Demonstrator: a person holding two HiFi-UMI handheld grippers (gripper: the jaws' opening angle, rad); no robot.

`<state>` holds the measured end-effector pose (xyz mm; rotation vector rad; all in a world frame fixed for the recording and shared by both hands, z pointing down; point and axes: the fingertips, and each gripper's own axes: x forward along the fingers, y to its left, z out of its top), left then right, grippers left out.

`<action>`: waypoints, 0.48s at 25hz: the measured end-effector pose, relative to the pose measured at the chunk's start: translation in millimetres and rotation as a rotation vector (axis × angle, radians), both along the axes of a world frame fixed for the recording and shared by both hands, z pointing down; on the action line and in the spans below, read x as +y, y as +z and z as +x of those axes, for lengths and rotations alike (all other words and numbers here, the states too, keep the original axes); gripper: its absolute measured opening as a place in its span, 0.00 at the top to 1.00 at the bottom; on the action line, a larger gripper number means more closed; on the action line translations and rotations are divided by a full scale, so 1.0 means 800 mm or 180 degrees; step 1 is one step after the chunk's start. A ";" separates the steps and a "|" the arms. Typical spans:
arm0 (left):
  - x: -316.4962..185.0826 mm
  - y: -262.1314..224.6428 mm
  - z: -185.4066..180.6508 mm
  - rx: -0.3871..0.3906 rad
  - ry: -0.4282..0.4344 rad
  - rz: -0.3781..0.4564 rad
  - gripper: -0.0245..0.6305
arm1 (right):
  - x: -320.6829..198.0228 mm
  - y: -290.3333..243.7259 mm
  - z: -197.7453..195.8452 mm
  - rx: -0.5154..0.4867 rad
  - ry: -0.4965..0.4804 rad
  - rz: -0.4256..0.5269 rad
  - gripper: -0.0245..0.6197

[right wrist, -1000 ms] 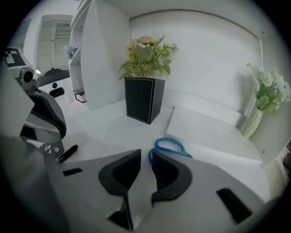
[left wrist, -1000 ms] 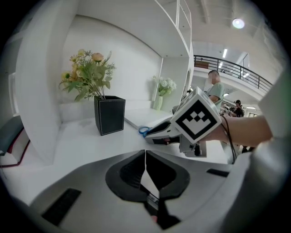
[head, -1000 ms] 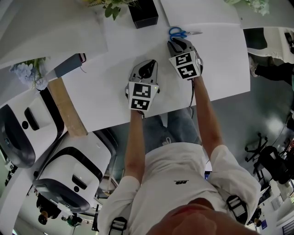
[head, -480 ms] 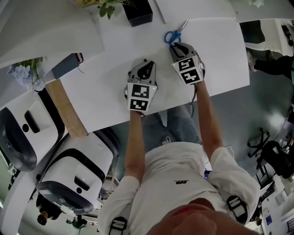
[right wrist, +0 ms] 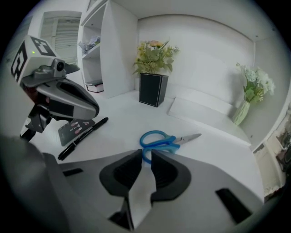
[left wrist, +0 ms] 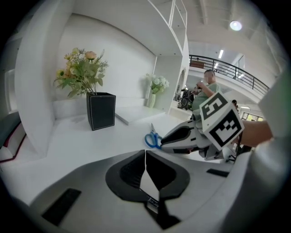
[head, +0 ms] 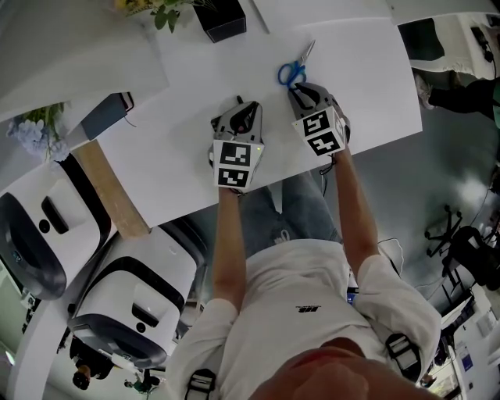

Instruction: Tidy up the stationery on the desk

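Blue-handled scissors [head: 292, 70] lie on the white desk [head: 195, 70], blades pointing away and to the right. My right gripper [head: 297, 87] is at their handles. In the right gripper view the jaws of the right gripper [right wrist: 146, 154] are closed to a narrow gap with a blue handle loop of the scissors [right wrist: 159, 140] pinched between the tips. My left gripper [head: 238, 105] hovers to the left, shut and empty [left wrist: 145, 154]. A black marker [right wrist: 84, 132] and a small printed card [right wrist: 74, 129] lie beneath the left gripper [right wrist: 59, 98].
A black square holder [head: 220, 19] with flowers stands at the back of the desk, also the black holder [right wrist: 153, 89]. A flat white sheet [right wrist: 200, 109] and a vase of white flowers [right wrist: 252, 91] sit at the back right. The desk's front edge [head: 258, 183] is just behind both grippers.
The scissors have turned: their blades pointed right a second ago and now point away to the upper right. The right gripper has stayed at the handles; the left gripper has hardly moved.
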<state>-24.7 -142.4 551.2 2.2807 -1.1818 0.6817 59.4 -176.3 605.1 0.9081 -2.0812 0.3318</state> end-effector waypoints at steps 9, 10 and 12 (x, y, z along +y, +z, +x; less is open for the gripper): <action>0.016 0.000 0.018 0.0002 0.0163 0.0003 0.96 | 0.046 -0.001 0.026 -0.0007 0.0155 -0.0076 0.88; 0.018 -0.001 0.020 0.0000 0.0183 0.0002 0.96 | 0.049 -0.001 0.031 -0.0005 0.0190 -0.0085 0.88; 0.021 -0.001 0.025 -0.0001 0.0217 0.0003 0.96 | 0.054 -0.001 0.041 -0.0002 0.0253 -0.0098 0.88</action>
